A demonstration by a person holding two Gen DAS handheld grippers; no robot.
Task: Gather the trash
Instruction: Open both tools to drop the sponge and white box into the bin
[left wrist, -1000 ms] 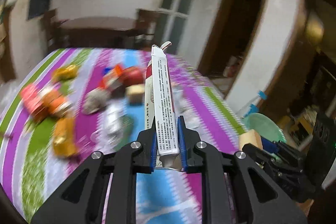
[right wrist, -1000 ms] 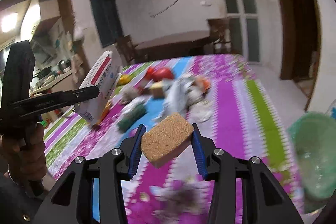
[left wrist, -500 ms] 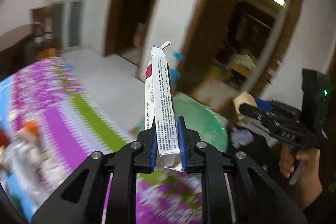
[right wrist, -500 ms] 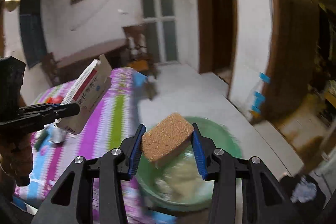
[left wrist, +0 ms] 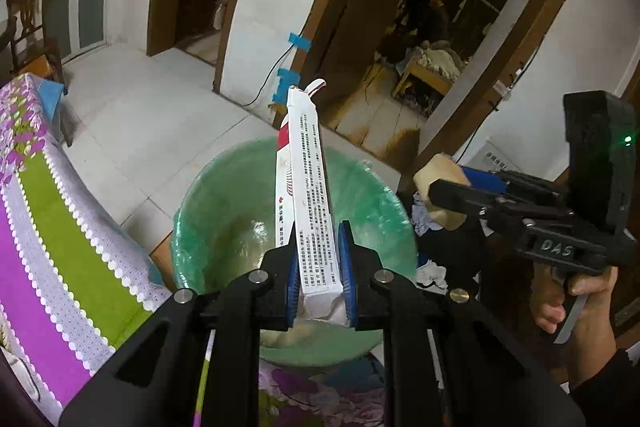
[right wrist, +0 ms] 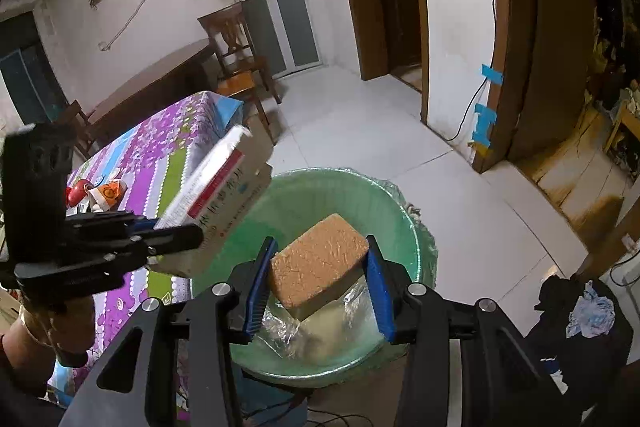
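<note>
Both claws swing off the table [right wrist: 160, 155] w/ its litter & now hang over the green basin [right wrist: 408, 227]: left claw [left wrist: 320, 267] w/ flat carton [left wrist: 310, 187], right claw [right wrist: 320, 287] w/ brown sponge [right wrist: 320, 263]. Views no longer blurred.

**Two grippers over the bin beside the table**

The bin [right wrist: 400, 211] stands on the floor [right wrist: 360, 131] just beside the table [right wrist: 160, 147], past the table's corner. Above its mouth the left gripper [left wrist: 318, 267] holds a flattened carton [left wrist: 310, 187] that rises away from the jaws. To its right, the right gripper [right wrist: 320, 283] holds a sponge block [right wrist: 316, 259] over the bin's middle. A plastic liner [right wrist: 360, 311] lies inside the bin. Behind the table stands a chair [right wrist: 236, 55]; doorways [right wrist: 400, 7] open beyond the bin.
</note>
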